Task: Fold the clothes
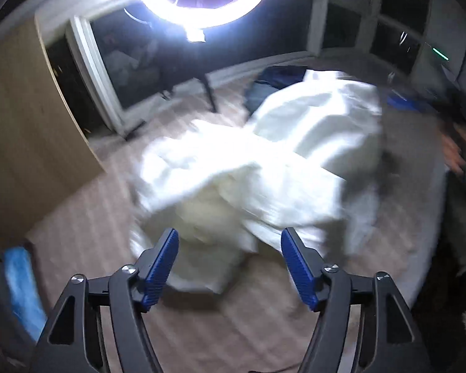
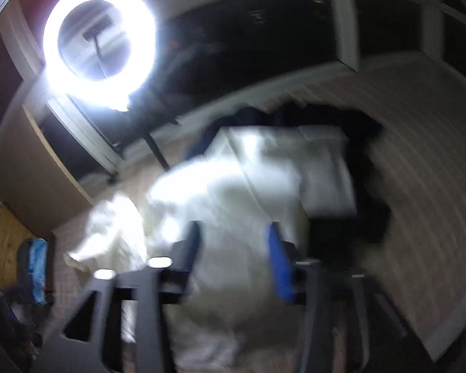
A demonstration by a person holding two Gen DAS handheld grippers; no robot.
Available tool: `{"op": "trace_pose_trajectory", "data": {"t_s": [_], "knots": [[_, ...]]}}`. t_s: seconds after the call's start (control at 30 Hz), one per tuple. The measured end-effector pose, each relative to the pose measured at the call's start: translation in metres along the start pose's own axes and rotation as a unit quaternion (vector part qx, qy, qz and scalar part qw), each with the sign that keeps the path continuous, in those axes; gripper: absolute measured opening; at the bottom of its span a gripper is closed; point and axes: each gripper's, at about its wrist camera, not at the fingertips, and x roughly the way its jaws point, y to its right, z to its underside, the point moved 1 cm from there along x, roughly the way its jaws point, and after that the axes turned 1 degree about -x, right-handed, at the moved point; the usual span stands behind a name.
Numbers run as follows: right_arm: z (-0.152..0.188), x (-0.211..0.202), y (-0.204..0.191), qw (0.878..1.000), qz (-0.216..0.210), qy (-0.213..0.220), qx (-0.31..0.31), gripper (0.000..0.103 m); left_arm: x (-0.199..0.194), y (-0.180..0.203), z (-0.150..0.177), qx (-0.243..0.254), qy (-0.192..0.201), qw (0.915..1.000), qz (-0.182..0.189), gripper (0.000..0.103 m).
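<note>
Folding is barely starting: white garment (image 1: 233, 168) is lying rumpled, left gripper (image 1: 230, 264) and right gripper (image 2: 233, 261) gaping empty.

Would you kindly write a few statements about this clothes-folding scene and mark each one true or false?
1. The white garment lies crumpled on the striped surface. True.
2. The left claw is clamped shut on the white garment. False: its blue pads stand apart with nothing pinched between them.
3. A lit ring light shines above the work area. True.
4. The ring light is switched off. False: it glows brightly in both views.
5. Dark clothing lies beyond the white garment. True.
6. The right claw holds a red towel. False: its jaws are apart, and only white fabric shows behind the gap.
</note>
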Motion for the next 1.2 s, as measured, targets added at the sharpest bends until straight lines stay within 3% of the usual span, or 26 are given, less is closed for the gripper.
{"op": "trace_pose_trajectory", "data": {"t_s": [0.07,0.17,0.27,0.3,0.37,0.4,0.5,0.53,0.63,0.67,0.7,0.73,0.83,1.0,1.1,1.2], "knots": [[0.04,-0.001,0.015,0.999,-0.01,-0.011,0.042,0.057,0.019,-0.003,-0.02,0.046,0.007,0.998,-0.044,0.074],[0.093,0.01,0.034,0.991,-0.044,-0.062,0.113,0.057,0.055,-0.008,-0.025,0.107,-0.031,0.9927,-0.048,0.075],[0.129,0.023,0.042,0.987,-0.019,-0.087,0.137,0.057,0.09,-0.012,-0.019,0.14,-0.059,0.9875,-0.043,0.075],[0.135,0.029,0.043,0.985,-0.012,-0.096,0.141,0.057,0.099,-0.015,-0.017,0.14,-0.066,0.9871,-0.04,0.07],[0.143,0.044,0.041,0.983,-0.012,-0.105,0.149,0.057,0.116,-0.025,-0.015,0.123,-0.089,0.9881,-0.023,0.033],[0.144,0.052,0.038,0.983,-0.01,-0.111,0.147,0.057,0.122,-0.031,-0.015,0.103,-0.104,0.9892,-0.011,0.003],[0.144,0.077,0.023,0.984,-0.002,-0.125,0.13,0.059,0.124,-0.05,-0.016,0.048,-0.103,0.9933,0.023,0.002],[0.141,0.082,0.015,0.987,0.009,-0.117,0.113,0.065,0.116,-0.053,-0.015,0.041,-0.095,0.9943,0.029,0.001],[0.133,0.093,-0.006,0.992,0.036,-0.1,0.062,0.065,0.073,-0.068,-0.009,0.021,-0.059,0.9973,0.037,0.001],[0.13,0.097,-0.012,0.994,0.034,-0.093,0.048,0.06,0.056,-0.076,-0.007,0.01,-0.047,0.9978,0.046,0.001],[0.128,0.101,-0.018,0.995,0.032,-0.086,0.033,0.048,0.043,-0.082,-0.005,0.002,-0.039,0.998,0.049,0.001],[0.126,0.104,-0.023,0.996,0.033,-0.087,0.018,0.007,0.026,-0.09,-0.002,-0.006,-0.027,0.9984,0.049,0.001],[0.109,0.091,-0.024,0.997,0.007,-0.07,0.014,0.004,-0.023,-0.115,0.015,-0.027,0.006,0.9992,0.028,0.001],[0.038,0.013,-0.058,0.997,-0.008,0.042,-0.064,0.004,-0.104,-0.15,0.079,-0.065,0.034,0.9972,-0.016,0.001],[-0.004,-0.027,-0.107,0.987,-0.057,0.086,-0.127,0.004,-0.14,-0.162,0.13,-0.104,0.033,0.9934,-0.035,0.001],[-0.025,-0.055,-0.167,0.968,-0.133,0.102,-0.185,0.004,-0.158,-0.156,0.187,-0.13,0.002,0.9894,-0.065,0.002]]}}
